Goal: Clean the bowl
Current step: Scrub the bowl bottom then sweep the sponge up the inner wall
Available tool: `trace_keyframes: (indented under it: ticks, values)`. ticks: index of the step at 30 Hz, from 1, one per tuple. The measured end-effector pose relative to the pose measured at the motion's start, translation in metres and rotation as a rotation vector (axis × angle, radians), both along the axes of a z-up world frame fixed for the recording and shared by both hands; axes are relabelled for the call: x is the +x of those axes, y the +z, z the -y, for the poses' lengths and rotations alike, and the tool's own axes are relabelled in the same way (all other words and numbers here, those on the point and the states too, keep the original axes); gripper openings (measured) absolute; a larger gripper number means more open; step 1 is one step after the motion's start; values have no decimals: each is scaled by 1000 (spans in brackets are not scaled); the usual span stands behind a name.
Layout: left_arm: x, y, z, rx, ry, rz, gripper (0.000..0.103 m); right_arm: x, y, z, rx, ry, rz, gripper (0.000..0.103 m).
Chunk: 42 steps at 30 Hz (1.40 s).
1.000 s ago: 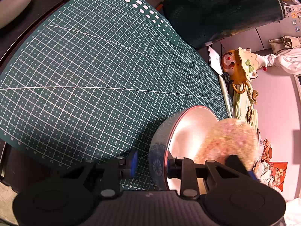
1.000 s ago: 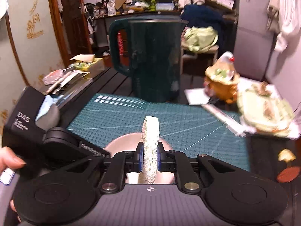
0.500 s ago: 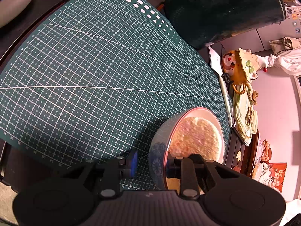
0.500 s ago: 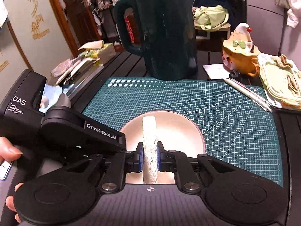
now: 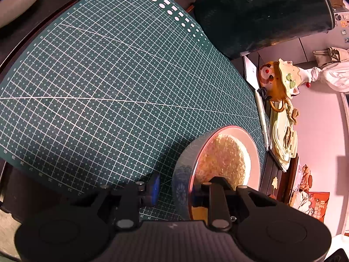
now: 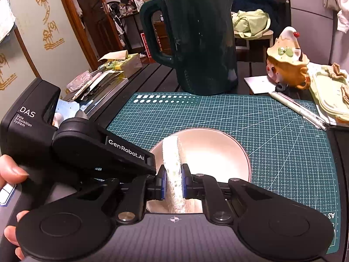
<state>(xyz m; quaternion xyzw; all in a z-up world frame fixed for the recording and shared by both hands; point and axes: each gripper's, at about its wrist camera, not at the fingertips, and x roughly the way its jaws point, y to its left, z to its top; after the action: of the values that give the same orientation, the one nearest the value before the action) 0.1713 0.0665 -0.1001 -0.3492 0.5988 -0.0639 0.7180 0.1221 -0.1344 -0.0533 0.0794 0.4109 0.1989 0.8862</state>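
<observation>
A bowl (image 5: 253,152), white inside and blue-patterned outside, stands on the green cutting mat (image 5: 109,87). My left gripper (image 5: 174,191) holds the bowl's near rim, one finger outside the wall and one inside. My right gripper (image 6: 173,182) is shut on a round pale sponge (image 6: 172,163) held on edge. The sponge reaches down into the bowl (image 6: 213,150) at its left side. In the left wrist view the sponge (image 5: 222,161) fills much of the bowl's inside. The left gripper's body (image 6: 87,150) sits left of the bowl in the right wrist view.
A tall dark green kettle (image 6: 196,43) stands behind the mat. A ceramic figurine (image 6: 288,63), pens (image 6: 298,109) and a pale green tray (image 6: 331,93) lie at the right. Papers and boxes (image 6: 104,78) lie at the left. The mat beyond the bowl is bare.
My right gripper has lowered the sponge from above the bowl's rim down into the bowl. The left gripper has kept its hold on the rim.
</observation>
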Motion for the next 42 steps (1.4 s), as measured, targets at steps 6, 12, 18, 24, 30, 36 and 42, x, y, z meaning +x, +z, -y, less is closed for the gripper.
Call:
trace_keyframes:
  ticks: [6,12,18,24,30,36,42]
  values:
    - [0,1,1,6,-8,5,28,9,-4,20,34,-110,-50,11]
    - [0,-3,-3,6,-9,8,29,18,-14,40,137,-195,-131,10]
    - [-2,-1,1,5,-8,7,29,4,8,10,-198,-170,49,9]
    - [-2,-1,0,5,-8,6,29,-5,34,14,-177,-158,119,9]
    - [-2,-1,0,4,-7,5,28,7,9,19,-51,-142,-27,9]
    - [-3,0,0,4,-9,5,29,6,2,8,-198,-159,7,9]
    - [-2,1,0,4,-9,4,29,-10,36,13,-212,-174,133,9]
